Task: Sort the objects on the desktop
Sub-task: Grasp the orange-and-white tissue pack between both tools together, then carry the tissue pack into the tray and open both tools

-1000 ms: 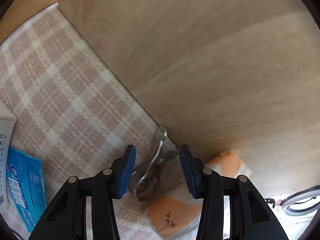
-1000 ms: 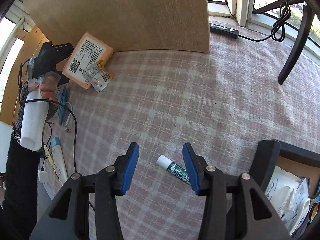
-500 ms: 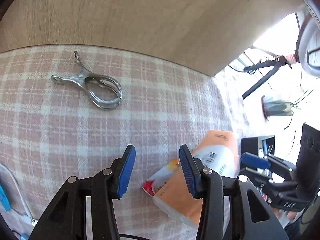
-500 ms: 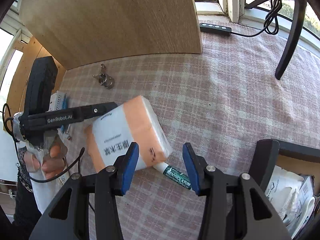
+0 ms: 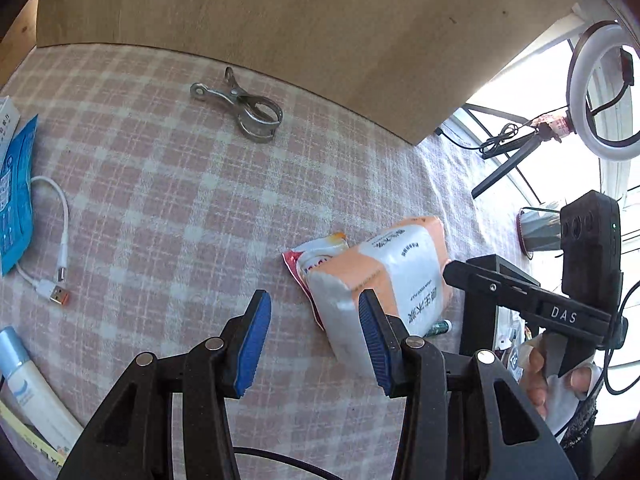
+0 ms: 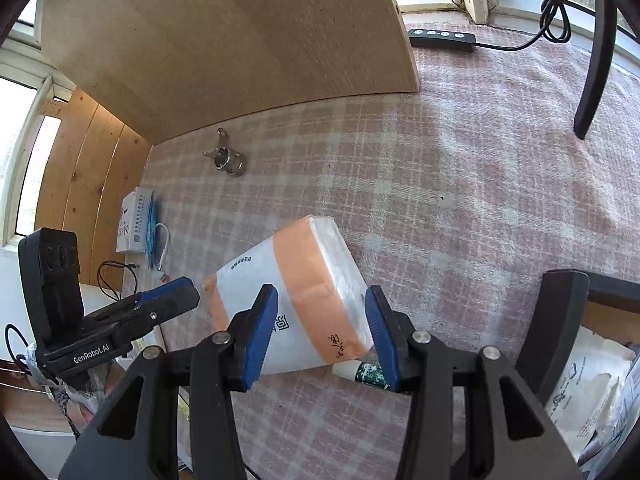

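Note:
An orange and white tissue pack point(image 5: 384, 276) point(image 6: 304, 292) lies on the checked tablecloth, over a small red and white sachet point(image 5: 316, 256) and beside a green lip balm tube point(image 6: 366, 372) point(image 5: 438, 327). My left gripper point(image 5: 314, 340) is open and empty, just left of the pack. My right gripper point(image 6: 320, 332) is open, its jaws on either side of the pack's near end without closing on it. A metal clip point(image 5: 244, 108) point(image 6: 226, 158) lies near the wooden board.
A wooden board point(image 6: 224, 36) stands at the back. A black box point(image 6: 568, 312) holding packets is at the right. A white USB cable point(image 5: 56, 264), blue packet point(image 5: 12, 200), white tube point(image 5: 28, 396) lie left. A ring light point(image 5: 600, 92) and a remote point(image 6: 442, 38) stand beyond.
The tissue pack moved from beside the board to the middle of the cloth. My left gripper let it go and pulled back. The pack now sits between my right gripper's jaws.

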`<move>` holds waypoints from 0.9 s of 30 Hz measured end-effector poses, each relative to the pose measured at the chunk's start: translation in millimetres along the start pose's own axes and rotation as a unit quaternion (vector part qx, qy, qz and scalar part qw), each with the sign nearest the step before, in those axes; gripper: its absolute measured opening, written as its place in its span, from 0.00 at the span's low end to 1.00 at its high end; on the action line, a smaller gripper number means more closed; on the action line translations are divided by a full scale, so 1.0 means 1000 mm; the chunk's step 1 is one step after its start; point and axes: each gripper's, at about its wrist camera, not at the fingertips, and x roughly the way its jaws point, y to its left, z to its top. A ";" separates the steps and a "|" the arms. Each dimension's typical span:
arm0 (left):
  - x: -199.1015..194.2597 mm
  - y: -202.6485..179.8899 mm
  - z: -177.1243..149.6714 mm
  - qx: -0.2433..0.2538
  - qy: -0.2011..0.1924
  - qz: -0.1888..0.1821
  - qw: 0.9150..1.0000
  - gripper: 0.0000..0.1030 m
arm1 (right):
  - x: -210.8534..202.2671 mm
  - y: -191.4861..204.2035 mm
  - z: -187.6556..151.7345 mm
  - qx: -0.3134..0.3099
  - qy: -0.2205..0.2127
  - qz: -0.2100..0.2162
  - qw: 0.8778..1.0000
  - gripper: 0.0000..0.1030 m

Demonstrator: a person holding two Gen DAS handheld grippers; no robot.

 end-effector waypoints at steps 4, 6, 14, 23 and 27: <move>0.012 -0.022 -0.013 0.025 0.004 0.015 1.000 0.42 | 0.010 0.004 -0.002 -0.011 0.009 -0.007 1.000 0.44; 0.018 -0.032 -0.016 0.032 0.007 0.009 0.999 0.42 | 0.012 0.005 -0.004 -0.011 0.014 -0.001 1.000 0.44; 0.004 -0.060 -0.030 0.049 -0.009 0.009 0.999 0.46 | -0.001 0.011 -0.031 -0.016 0.012 -0.004 1.000 0.47; -0.028 -0.100 -0.039 0.088 -0.039 -0.001 0.995 0.46 | -0.049 0.006 -0.058 -0.004 -0.027 0.014 1.000 0.49; -0.035 -0.125 -0.045 0.107 -0.046 -0.019 0.993 0.50 | -0.081 -0.006 -0.070 0.005 -0.056 0.021 0.998 0.49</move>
